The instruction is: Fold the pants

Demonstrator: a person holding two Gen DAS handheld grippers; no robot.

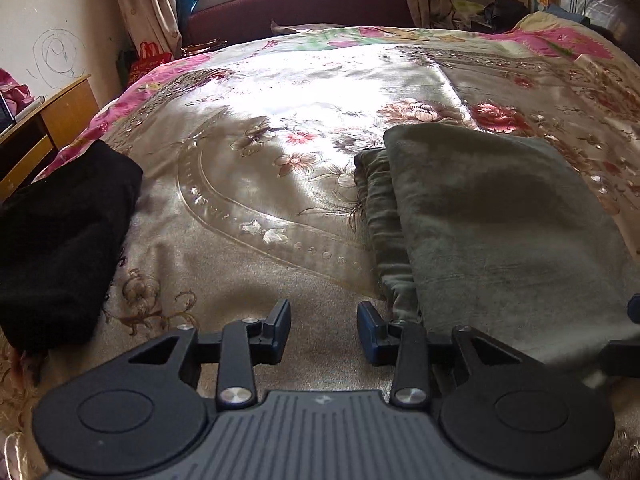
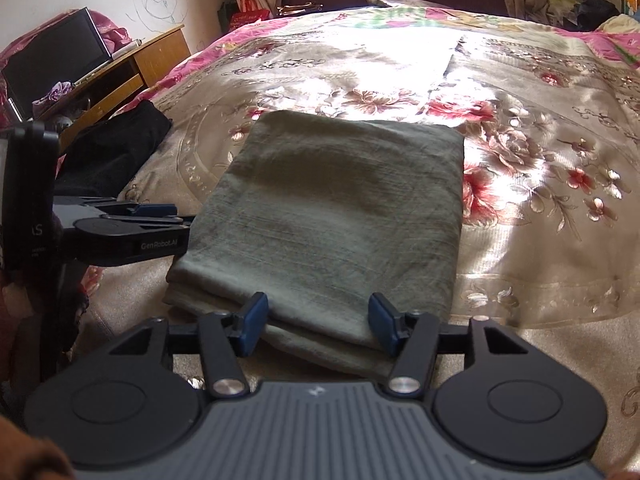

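Note:
The grey-green pants (image 2: 336,216) lie folded into a flat rectangle on the floral bedspread (image 2: 540,208). In the left wrist view the pants (image 1: 500,232) lie to the right, with the gathered waistband along their left edge. My left gripper (image 1: 324,330) is open and empty, over bare bedspread (image 1: 240,152) just left of the pants. It shows from the side in the right wrist view (image 2: 160,216). My right gripper (image 2: 318,326) is open and empty, its fingers straddling the near edge of the folded pants.
A folded black garment (image 1: 60,248) lies on the bed's left side, also seen in the right wrist view (image 2: 116,148). A wooden bedside desk (image 2: 132,68) with a dark screen stands at the left. A maroon sofa (image 1: 304,4) and curtains are beyond the bed.

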